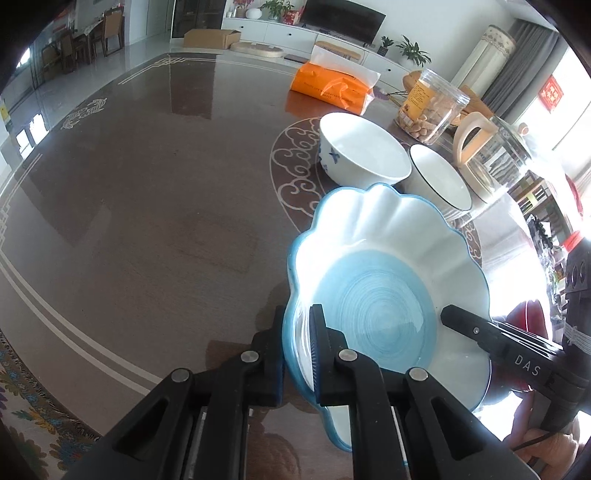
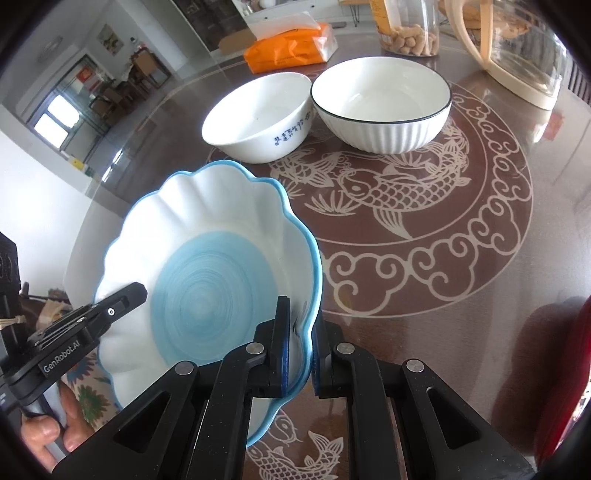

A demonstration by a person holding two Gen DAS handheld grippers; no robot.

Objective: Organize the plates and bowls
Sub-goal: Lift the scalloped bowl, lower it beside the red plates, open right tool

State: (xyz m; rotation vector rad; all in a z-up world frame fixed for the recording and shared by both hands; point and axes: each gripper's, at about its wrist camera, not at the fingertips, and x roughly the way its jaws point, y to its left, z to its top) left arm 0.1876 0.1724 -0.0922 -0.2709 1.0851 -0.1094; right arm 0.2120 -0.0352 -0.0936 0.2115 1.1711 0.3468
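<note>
Left gripper (image 1: pixel 297 354): jaws closed on the rim of the scalloped plate (image 1: pixel 384 280), one finger inside the rim, one outside. Grip sits on the plate's edge nearest that camera.

Right gripper (image 2: pixel 301 350): likewise clamped on the plate rim, on the side opposite the left gripper; one blue pad inside, the other outside. In the left wrist view the right gripper (image 1: pixel 476 328) shows as a black finger reaching over the plate's right edge; in the right wrist view the left gripper (image 2: pixel 110 306) reaches over the plate's left edge.

Plate: white fluted wall, blue spiral centre, blue outer rim. Held between both grippers and tilted; whether its underside touches the table (image 2: pixel 424 229) cannot be told.

Beyond the plate: bowl with blue writing (image 2: pixel 258 118), standing upright on the table, close behind the plate's far rim. Just right of it, touching or nearly so, a ribbed bowl with a dark rim (image 2: pixel 384 107), upright.

Farther behind the bowls: orange tissue pack (image 2: pixel 288 48), clear jar of snacks (image 2: pixel 410 33), glass jug with a cream handle (image 2: pixel 513 51).
</note>
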